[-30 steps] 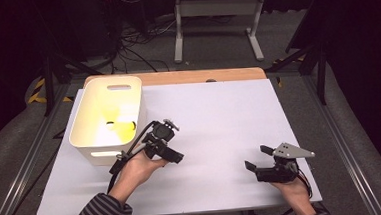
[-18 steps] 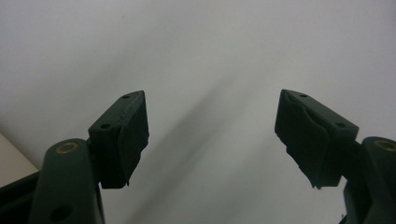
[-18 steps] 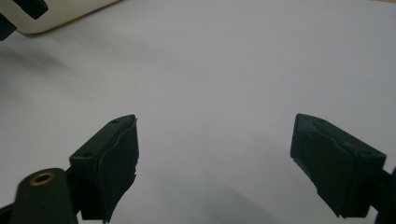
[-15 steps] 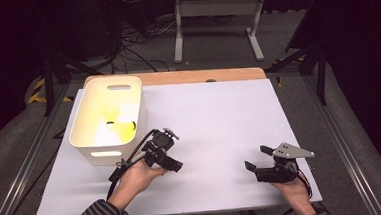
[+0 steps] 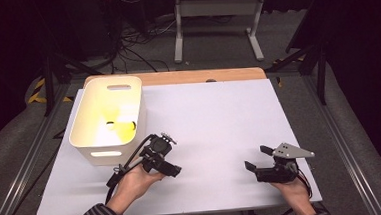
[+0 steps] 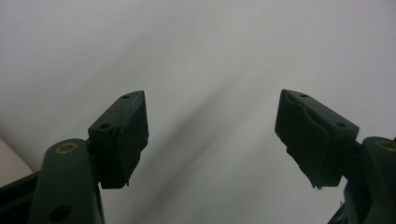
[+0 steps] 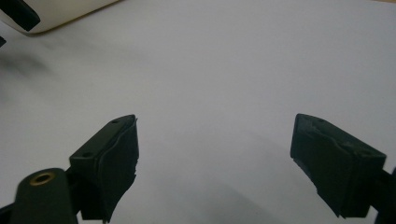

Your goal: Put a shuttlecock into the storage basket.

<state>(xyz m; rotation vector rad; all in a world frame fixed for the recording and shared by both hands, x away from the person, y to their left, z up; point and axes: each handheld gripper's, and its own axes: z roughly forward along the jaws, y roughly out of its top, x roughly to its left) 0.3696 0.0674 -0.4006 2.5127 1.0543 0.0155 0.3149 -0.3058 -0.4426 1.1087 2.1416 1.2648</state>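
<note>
My left gripper (image 5: 174,170) hovers low over the white table top (image 5: 214,116), just right of the basket's near corner, held in a hand with a striped sleeve. In the left gripper view its jaws (image 6: 212,116) stand wide apart with only bare table between them. My right gripper (image 5: 255,158), with a grey plate on top, sits near the front right of the table and points left. It is open too, and in the right gripper view (image 7: 215,140) nothing lies between its pads.
A white plastic basket (image 5: 93,143) stands at the left of the table, with small yellow objects (image 5: 120,127) inside. Its rim (image 7: 60,16) shows at the top left of the right gripper view. A wooden strip (image 5: 176,77) runs along the far edge, with metal rails on both sides.
The left hand has drawn its gripper back from the basket toward the near edge. The right gripper has stayed put.
</note>
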